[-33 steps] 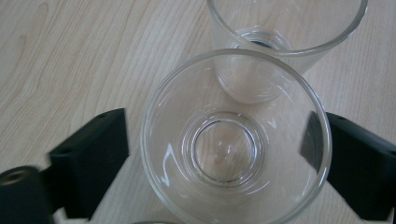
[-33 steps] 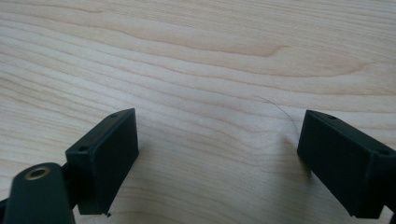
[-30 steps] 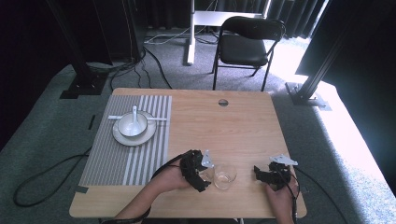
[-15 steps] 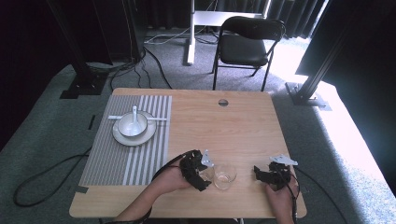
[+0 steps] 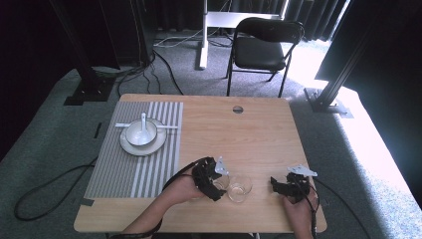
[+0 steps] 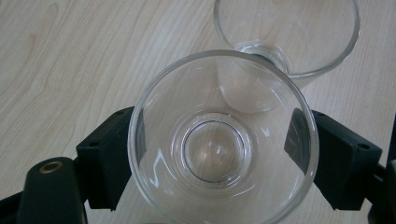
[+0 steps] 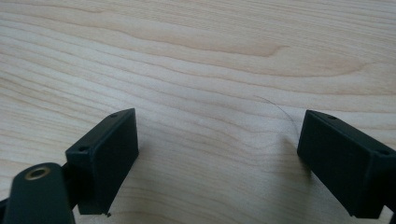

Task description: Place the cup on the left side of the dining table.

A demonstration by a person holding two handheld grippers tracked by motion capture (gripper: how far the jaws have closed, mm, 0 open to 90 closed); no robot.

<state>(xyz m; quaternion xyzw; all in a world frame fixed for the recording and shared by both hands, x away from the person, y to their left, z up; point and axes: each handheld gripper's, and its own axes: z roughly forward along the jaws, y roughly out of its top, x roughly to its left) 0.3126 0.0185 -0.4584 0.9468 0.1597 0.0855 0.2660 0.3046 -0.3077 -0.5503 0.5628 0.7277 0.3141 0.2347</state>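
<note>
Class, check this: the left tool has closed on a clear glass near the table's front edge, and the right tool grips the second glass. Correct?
Not quite. The right tool is open over bare table, as the right gripper view shows. The left tool does grip a glass; the second glass stands free beside it.

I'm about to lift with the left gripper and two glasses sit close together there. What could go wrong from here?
1. The left gripper is shut on the near glass, and the second glass stands right beside it; a sideways move could knock it.
2. Smooth glass may slip between the pads.
3. Both sit near the table front edge.
</note>
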